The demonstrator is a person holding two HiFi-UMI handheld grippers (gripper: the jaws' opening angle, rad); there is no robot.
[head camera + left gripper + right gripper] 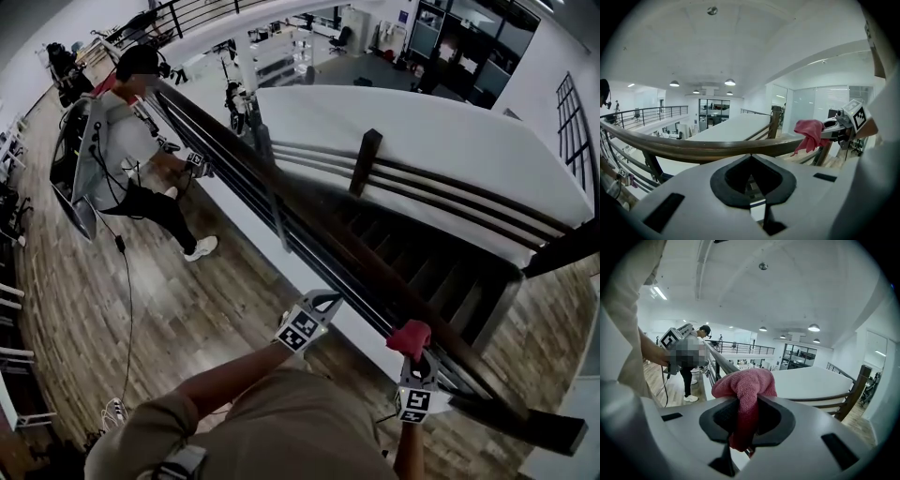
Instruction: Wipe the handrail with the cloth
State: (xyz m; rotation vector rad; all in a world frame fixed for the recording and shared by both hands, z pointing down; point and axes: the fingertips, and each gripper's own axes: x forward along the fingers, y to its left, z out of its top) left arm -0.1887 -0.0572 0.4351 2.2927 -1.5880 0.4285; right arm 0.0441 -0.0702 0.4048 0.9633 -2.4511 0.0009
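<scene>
Here the right hand-held gripper [413, 354] clamps the cloth [743, 385] at the rail [693, 149]; the left hand-held gripper [322, 302] is closed, empty.

The pinkish-red terry cloth [745, 390] is bunching up between the right gripper's [745, 414] jaws, which are pinching it. Its top fold is bulging over their tips and a tail is drooping below. The cloth is lying against the dark brown wooden handrail [309, 234]. The handrail is stretching away ahead of the right gripper and crossing just in front of the left gripper [752, 180].
</scene>
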